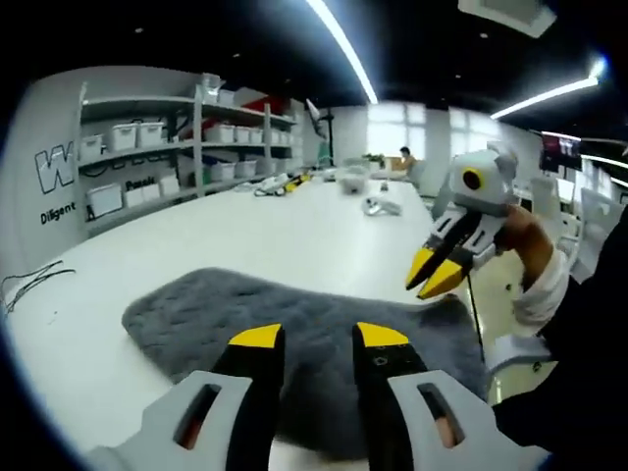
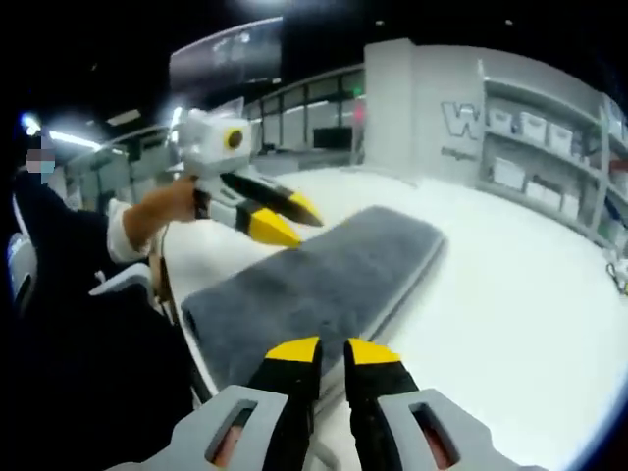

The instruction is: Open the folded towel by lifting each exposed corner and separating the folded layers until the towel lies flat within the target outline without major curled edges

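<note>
White table [image 1: 294,231] with grey towel [image 1: 314,334] folded, left claw [image 1: 319,339] slightly apart above towel, right claw [image 2: 322,351] nearly together above towel's near edge, both empty

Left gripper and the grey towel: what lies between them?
Nothing. In the left gripper view the left gripper hangs directly over the grey towel, jaws apart, no object between. The right gripper hovers at its right edge.

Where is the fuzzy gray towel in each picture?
Left gripper view: the gray towel lies low in the middle, on the white table, just beyond the left claw.
Right gripper view: the towel stretches from the lower middle toward the upper right, above the right claw.
Shared landmark: the shelves of white bins.
</note>
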The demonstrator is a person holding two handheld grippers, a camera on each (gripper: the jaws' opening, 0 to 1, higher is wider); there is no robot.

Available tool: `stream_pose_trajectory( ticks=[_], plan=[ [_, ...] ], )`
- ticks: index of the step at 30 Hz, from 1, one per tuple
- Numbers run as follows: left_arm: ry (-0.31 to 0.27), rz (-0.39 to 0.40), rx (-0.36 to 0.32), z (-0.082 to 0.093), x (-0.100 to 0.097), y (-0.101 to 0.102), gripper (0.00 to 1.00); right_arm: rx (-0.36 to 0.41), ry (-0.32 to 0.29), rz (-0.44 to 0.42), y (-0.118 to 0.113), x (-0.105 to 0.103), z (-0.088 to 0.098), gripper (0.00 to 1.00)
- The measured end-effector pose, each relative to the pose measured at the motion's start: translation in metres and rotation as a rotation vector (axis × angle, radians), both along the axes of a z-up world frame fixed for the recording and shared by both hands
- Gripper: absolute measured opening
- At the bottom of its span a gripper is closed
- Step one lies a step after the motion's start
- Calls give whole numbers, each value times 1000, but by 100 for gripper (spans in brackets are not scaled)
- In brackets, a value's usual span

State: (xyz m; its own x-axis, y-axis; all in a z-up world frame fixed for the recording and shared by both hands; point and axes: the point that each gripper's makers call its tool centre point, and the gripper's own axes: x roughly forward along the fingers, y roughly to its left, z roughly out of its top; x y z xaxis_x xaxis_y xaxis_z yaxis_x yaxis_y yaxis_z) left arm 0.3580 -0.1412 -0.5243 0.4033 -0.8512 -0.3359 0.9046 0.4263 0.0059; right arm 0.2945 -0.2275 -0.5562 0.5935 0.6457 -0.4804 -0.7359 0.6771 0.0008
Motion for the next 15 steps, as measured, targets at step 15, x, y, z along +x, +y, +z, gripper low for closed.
stream_pose_trajectory(
  ticks=[15],
  plan=[
    [25, -136, -6, -2, -73, -41, 37, 10, -50, 40, -15, -10, 9, 12]
  ],
)
